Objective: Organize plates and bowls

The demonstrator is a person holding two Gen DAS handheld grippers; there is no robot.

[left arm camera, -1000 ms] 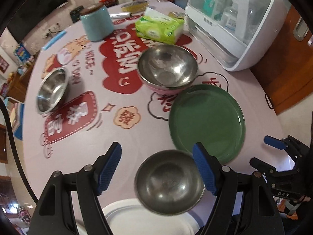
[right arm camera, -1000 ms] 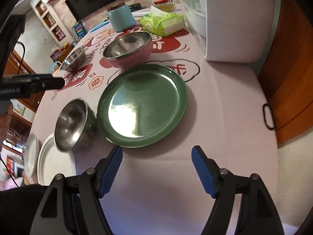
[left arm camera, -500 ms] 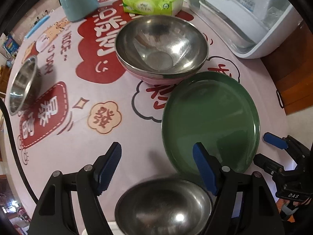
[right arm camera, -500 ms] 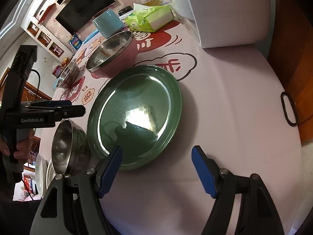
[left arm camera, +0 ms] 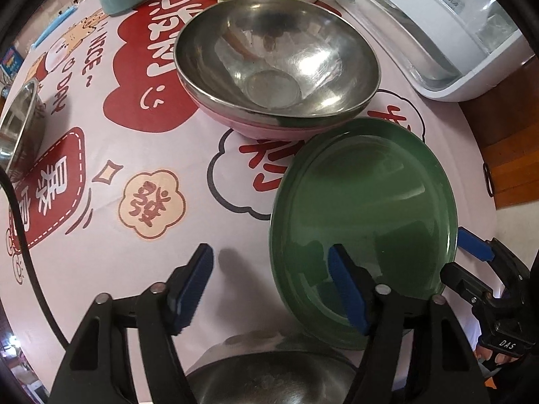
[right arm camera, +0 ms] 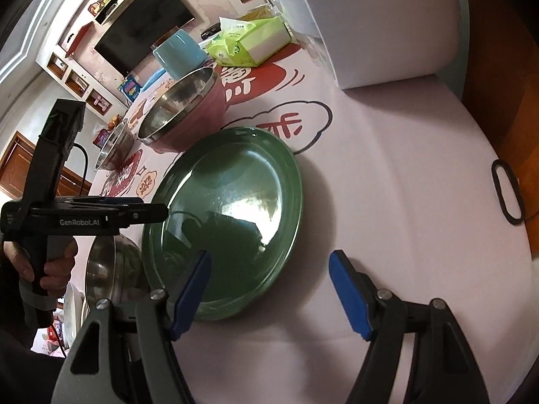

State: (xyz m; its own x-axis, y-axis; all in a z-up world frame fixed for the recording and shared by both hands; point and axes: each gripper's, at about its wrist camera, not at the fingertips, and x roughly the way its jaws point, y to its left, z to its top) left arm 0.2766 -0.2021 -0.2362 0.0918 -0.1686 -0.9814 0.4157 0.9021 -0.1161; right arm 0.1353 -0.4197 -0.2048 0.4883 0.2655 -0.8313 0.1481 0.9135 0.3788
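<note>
Plate first: the round dark-green glazed plate [left arm camera: 367, 215] lies flat on the pink printed tablecloth [left arm camera: 111, 235], and I take it as my landmark. Just beyond its far rim sits a large stainless-steel bowl [left arm camera: 276, 57] nested in a pink bowl [left arm camera: 269, 128], so close that I cannot tell whether the rims touch. At the plate's near-left edge stands a small stainless-steel bowl [right arm camera: 111, 269], just beside the rim. Well to the plate's left, by the table edge, is another small steel bowl [left arm camera: 20, 128]. Further beyond the nested pair I see a light-blue cylindrical container [right arm camera: 178, 54] and a green pack of tissues [right arm camera: 249, 43]; a white appliance with a clear lid [left arm camera: 431, 30] stands to the plate's far right.

My left gripper [left arm camera: 269, 286] points steeply down over the plate's near-left rim, one blue pad [left arm camera: 347, 289] over the green surface and the other over the cloth. Its jaws are closing, with the rim between them but not yet pinched as far as I see. My right gripper [right arm camera: 269, 289] hovers at the plate's near-right edge; its jaws are closing too, the left pad over the plate, the right over bare cloth, nothing gripped.
</note>
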